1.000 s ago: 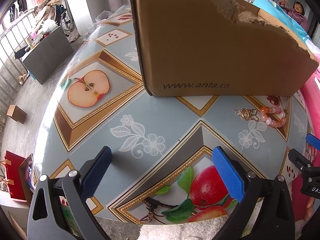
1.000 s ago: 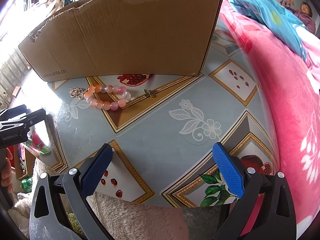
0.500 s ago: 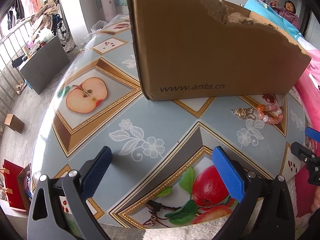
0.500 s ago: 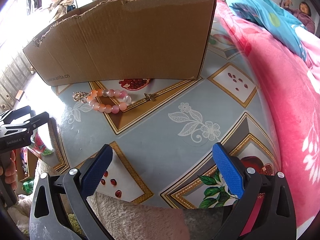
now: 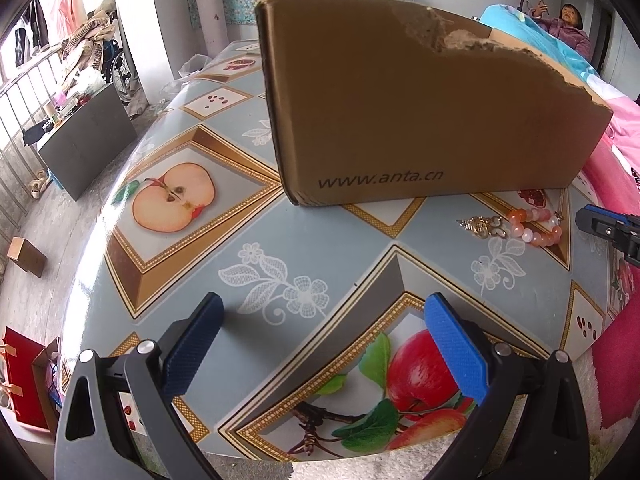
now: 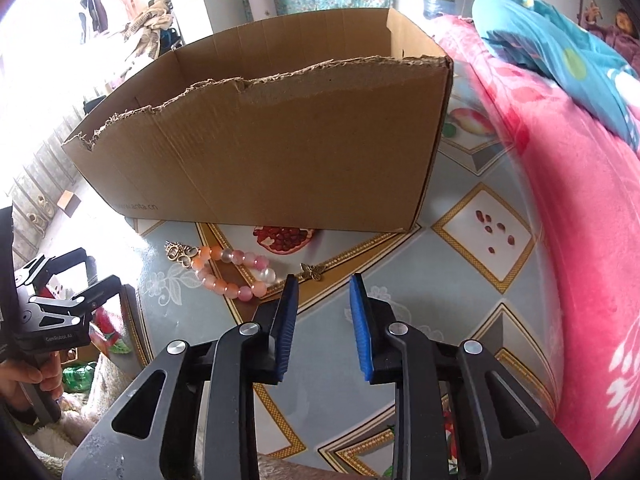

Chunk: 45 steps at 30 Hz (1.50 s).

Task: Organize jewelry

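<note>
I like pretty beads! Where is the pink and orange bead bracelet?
The pink and orange bead bracelet lies on the patterned tabletop, just in front of the brown cardboard box, left of the right gripper.

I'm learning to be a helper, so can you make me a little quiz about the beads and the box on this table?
1. True or false: the bead bracelet lies inside the cardboard box.
2. Which gripper's fingers stand wider apart: A) left gripper B) right gripper?
3. Fill in: the small gold charm near the bracelet is shaped like a ____.

Key: 1 false, it lies on the table in front of the box; 2 A; 3 butterfly.
</note>
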### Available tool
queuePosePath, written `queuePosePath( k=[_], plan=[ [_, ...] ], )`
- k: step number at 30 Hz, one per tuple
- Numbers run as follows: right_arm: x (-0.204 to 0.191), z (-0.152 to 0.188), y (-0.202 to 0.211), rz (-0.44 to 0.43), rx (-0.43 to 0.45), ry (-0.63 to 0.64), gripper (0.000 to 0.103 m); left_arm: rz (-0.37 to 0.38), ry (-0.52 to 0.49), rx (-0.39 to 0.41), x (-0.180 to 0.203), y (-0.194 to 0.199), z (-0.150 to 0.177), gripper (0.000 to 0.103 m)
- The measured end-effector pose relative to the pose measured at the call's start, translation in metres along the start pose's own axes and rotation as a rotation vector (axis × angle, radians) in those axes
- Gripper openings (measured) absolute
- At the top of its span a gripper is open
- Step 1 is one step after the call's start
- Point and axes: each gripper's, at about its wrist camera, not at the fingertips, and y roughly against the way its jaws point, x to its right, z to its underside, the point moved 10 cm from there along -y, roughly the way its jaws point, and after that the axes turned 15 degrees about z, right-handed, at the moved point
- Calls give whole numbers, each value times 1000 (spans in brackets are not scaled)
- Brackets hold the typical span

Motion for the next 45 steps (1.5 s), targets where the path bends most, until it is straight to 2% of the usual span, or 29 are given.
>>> queuePosePath(
  k=[4,8,12,14,17,20,21,24,26,27,32,36,40,45],
  plan=[
    [1,-4,2,-11,13,-13,23,25,-84,60,14,10,-7,99],
    [-4,-3,7,-51,27,-7,23,126,-127,125,38,18,-21,97],
    [-21,-3,13,-124,32,27,18,161,-177,154,56,19,-31,88],
    [-36,-2,15,-180,26,77,18,181,-195,158,62,18,-34,84],
    [-55,-1,13,-212,21,160,18,191,-203,162,66,15,-36,76],
    [-70,1,10,-224,12,226,22,205,-192,156,66,12,-34,69],
    [-73,2,8,-221,13,248,26,208,-189,155,67,9,-34,67],
    [-82,4,0,-192,13,322,27,212,-191,150,67,8,-30,63],
    [-86,5,-3,-164,20,352,21,214,-199,145,68,7,-28,59],
    [-86,5,-4,-155,19,363,8,216,-204,142,69,6,-28,56],
    [-77,-8,10,-137,51,285,7,227,-232,146,71,9,-25,49],
    [-69,-26,30,-187,72,205,7,231,-232,143,69,9,-21,45],
    [-82,-38,50,-278,78,173,7,221,-209,151,59,16,-17,44],
    [-129,-41,62,-406,77,206,7,156,-165,169,31,34,-12,43]
  ],
)
